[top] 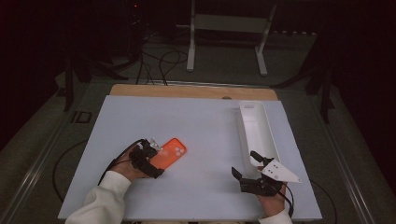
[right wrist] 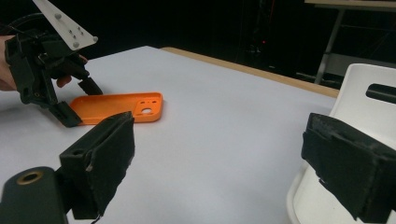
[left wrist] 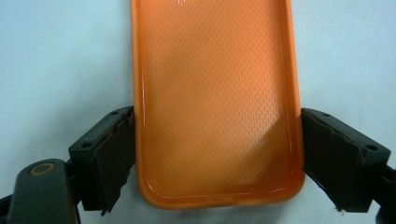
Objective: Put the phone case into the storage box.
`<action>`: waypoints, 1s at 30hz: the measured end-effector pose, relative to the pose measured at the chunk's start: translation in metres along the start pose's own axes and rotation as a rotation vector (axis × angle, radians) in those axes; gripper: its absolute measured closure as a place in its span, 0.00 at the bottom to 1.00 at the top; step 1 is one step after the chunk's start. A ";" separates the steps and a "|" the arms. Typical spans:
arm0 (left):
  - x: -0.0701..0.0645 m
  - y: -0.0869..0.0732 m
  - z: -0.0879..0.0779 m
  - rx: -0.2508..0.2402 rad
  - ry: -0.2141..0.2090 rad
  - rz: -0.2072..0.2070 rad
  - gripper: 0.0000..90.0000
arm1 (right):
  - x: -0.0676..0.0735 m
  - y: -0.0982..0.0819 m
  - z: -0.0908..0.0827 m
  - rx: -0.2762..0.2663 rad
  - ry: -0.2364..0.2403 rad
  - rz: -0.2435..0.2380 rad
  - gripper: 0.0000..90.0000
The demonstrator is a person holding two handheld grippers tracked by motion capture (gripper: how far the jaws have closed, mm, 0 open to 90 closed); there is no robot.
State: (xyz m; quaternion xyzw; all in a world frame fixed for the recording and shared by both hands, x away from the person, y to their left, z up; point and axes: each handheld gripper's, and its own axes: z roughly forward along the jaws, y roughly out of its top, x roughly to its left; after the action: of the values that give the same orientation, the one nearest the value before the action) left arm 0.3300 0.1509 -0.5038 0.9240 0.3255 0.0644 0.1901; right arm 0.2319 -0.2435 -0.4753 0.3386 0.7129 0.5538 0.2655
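Left claw (left wrist: 219,154) is set astride the near end of the orange flexible plastic phone case (left wrist: 217,98), pads touching or nearly touching both long edges; whether a firm pinch is made can't be told. The case lies flat, hollow side up, on the pale blue table (top: 205,126), left of centre. It's judged light, thin and bendy, w/ glossy, likely slippery rims; a squeeze across the width may bow it, so the stiffer corners or the end wall are preferred. Its camera-hole end is cut off in the left gripper view. Right claw (right wrist: 219,168) is held spread, empty, beside the white oblong plastic tray (top: 254,126).
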 end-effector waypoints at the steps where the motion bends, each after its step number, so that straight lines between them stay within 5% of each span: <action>1: 0.000 0.000 0.000 -0.005 0.001 0.002 0.17 | 0.000 0.000 0.000 0.001 0.000 -0.001 0.10; 20: -0.002 0.000 -0.007 -0.097 0.060 -0.025 0.18 | -0.001 0.000 0.000 0.000 0.000 0.004 0.10; 30: -0.006 0.000 -0.018 -0.205 0.121 -0.068 0.18 | -0.001 0.000 0.000 -0.001 -0.002 0.005 0.10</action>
State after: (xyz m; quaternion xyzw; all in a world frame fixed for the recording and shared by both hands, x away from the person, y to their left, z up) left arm 0.3204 0.1529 -0.4872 0.8826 0.3594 0.1463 0.2656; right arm 0.2324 -0.2443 -0.4752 0.3407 0.7115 0.5544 0.2651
